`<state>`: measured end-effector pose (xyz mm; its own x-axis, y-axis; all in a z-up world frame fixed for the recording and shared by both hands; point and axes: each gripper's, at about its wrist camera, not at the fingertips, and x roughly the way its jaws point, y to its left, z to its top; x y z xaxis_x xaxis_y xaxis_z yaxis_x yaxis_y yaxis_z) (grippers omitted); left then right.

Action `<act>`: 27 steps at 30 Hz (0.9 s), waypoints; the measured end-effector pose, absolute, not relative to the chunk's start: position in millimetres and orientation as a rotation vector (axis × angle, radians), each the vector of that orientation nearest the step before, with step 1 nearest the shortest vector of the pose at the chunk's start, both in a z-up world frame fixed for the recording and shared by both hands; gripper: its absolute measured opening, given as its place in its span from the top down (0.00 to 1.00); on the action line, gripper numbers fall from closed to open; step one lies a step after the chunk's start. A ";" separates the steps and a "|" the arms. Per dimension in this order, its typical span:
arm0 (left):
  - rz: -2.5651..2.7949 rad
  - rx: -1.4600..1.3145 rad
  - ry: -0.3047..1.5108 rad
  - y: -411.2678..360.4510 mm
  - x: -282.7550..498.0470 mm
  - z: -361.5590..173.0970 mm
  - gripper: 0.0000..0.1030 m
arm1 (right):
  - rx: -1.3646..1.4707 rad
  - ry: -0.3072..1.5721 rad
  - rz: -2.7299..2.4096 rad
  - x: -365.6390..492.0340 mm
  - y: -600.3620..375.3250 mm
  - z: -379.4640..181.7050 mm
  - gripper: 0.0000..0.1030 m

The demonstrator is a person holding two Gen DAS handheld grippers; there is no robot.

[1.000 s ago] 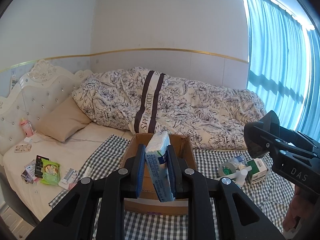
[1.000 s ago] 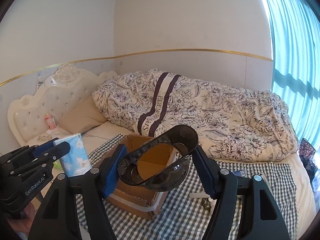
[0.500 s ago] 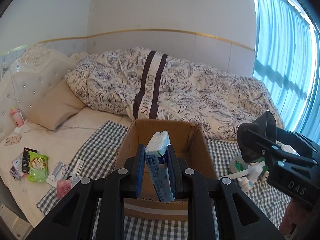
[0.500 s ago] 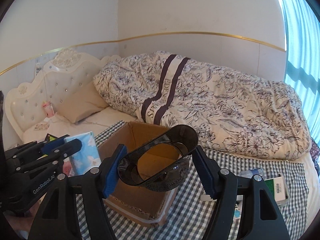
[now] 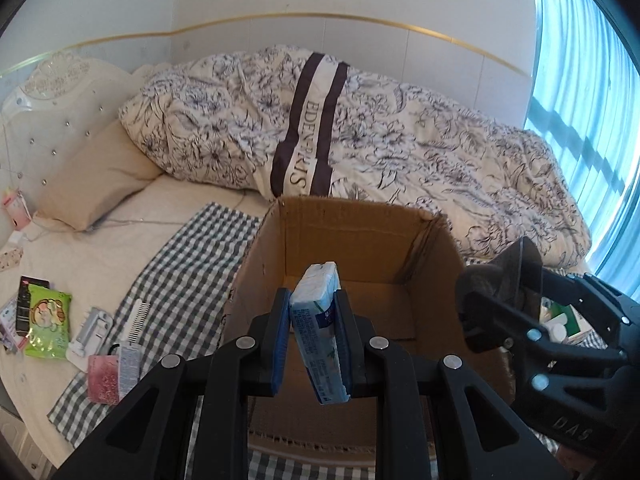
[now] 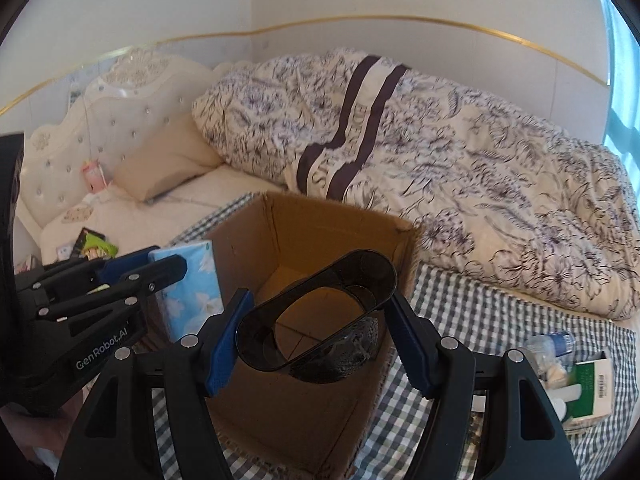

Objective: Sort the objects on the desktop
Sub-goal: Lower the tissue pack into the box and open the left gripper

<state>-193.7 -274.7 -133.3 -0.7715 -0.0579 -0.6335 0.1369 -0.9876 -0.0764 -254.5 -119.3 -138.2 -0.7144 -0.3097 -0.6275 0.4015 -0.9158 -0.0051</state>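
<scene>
The left gripper [image 5: 314, 338], at the lower centre of its own view, is pinching a tissue pack [image 5: 318, 328] between its blue pads, the pack standing on edge and poking up above the fingertips. In the right wrist view the same pack [image 6: 194, 288] is showing its pale blue flowered face at the left of the frame, just beside the near left wall of the cardboard box [image 6: 340, 224]. The right gripper [image 6: 318, 334], low in the centre of its view, is clamping a dark see-through oval container [image 6: 320, 312], which is tilting over the box's open top. The box [image 5: 360, 232] is sitting open on a checked cloth [image 5: 180, 280] spread over the bed. Through the opening only the bare brown floor is showing. At the lower left of the left wrist view a green snack packet [image 5: 46, 320], a white comb [image 5: 138, 318] and a pink packet [image 5: 102, 378] are lying near the cloth's edge. At the lower right of the right wrist view a green-and-white carton [image 6: 592, 384] and a small bottle [image 6: 554, 342] are lying on the cloth. A flowered duvet [image 6: 480, 180] is filling the upper right.
</scene>
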 end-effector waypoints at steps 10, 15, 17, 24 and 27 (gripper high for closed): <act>-2.817 1.131 0.186 -282.7 -216.6 -166.5 0.80 | 1.001 0.266 -2.546 -276.8 -136.4 -172.9 0.35; -2.810 1.143 0.184 -282.8 -219.3 -169.9 0.79 | 1.015 0.287 -2.538 -279.6 -138.9 -180.5 0.34; -2.805 1.135 0.187 -283.7 -219.1 -168.8 0.77 | 1.010 0.298 -2.552 -278.7 -139.6 -180.8 0.34; -2.803 1.094 0.217 -286.1 -215.2 -155.8 0.66 | 0.999 0.281 -2.550 -273.3 -136.5 -175.2 0.34; -2.806 1.070 0.222 -285.5 -210.5 -146.5 0.66 | 0.979 0.270 -2.553 -269.6 -136.1 -167.4 0.30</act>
<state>-210.5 -285.5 -146.5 -0.7402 -0.0685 -0.6689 0.1729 -0.9807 -0.0908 -269.6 -136.1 -167.4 -0.6789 -0.2895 -0.6748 0.4244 -0.9047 -0.0388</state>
